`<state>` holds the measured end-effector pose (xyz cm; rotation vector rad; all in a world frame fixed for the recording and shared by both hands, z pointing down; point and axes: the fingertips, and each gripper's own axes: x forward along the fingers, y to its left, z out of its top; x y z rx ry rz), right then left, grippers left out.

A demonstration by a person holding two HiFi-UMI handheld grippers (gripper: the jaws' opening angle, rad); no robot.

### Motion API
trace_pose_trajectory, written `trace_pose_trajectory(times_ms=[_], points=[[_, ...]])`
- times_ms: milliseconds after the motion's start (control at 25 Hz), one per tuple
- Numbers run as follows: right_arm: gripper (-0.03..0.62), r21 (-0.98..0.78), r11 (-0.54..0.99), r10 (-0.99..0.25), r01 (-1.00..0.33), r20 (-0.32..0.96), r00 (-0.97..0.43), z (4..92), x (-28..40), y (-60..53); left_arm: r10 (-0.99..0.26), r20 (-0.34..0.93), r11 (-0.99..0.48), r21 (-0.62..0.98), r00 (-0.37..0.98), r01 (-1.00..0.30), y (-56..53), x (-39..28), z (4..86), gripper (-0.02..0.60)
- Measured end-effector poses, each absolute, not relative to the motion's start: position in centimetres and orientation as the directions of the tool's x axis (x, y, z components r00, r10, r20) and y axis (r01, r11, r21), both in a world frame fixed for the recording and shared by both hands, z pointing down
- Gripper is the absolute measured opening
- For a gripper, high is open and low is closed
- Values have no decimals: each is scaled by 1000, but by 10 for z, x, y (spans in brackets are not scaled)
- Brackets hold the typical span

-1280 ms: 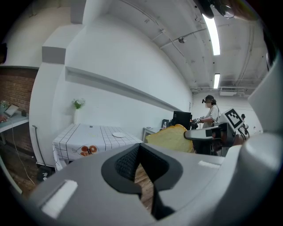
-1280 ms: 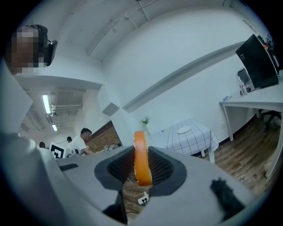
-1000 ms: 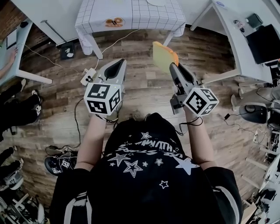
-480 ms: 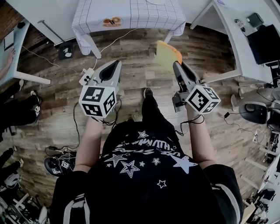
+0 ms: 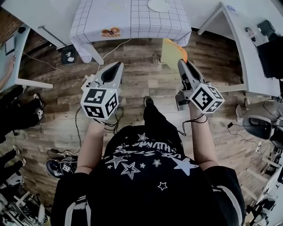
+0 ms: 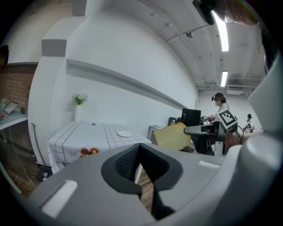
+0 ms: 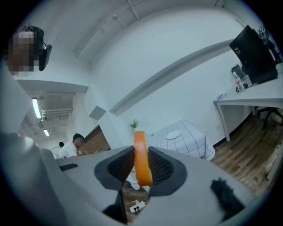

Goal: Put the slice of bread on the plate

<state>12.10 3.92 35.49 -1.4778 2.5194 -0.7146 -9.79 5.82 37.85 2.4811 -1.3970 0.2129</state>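
So the slice of bread isn't on anything yet. It's up in the air, pinched edge-on between the jaws of the right gripper, and most of the slice sticks out past the tips. In the right gripper view we see its orange crust side running straight up between the two pads, so the grip looks pretty solid to us.

The left gripper has its jaws drawn together with nothing between them. It's just held out alongside the right one, well apart from it.

The plate is a small white one sitting on the table with the grid-pattern cloth, toward the far side of the top. Apart from some small bits we can't make out, the only other thing we can see on the cloth is a printed orange picture near the front edge. Between us and that table there's a stretch of wood floor with cables on it, so the bread is well apart from the plate right now.

Our read on progress: the pickup is done and the carry is under way. What's left is closing the gap to the table, getting the slice over the plate, laying it flat and opening the jaws. Since it's held upright, it'll probably need tilting before release, or it could flop off the rim.
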Motion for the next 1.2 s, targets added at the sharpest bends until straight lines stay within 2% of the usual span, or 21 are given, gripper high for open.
trace_pose_trajectory(times_ms=[720, 1200], points=[[100, -467, 469, -784, -750, 170, -597, 366, 161, -83, -825, 292, -450, 179, 484, -875, -60, -38, 376, 9], [100, -496, 514, -725, -700, 185, -664, 388, 177, -129, -845, 309, -409, 155, 437, -899, -90, -9, 385, 9]])
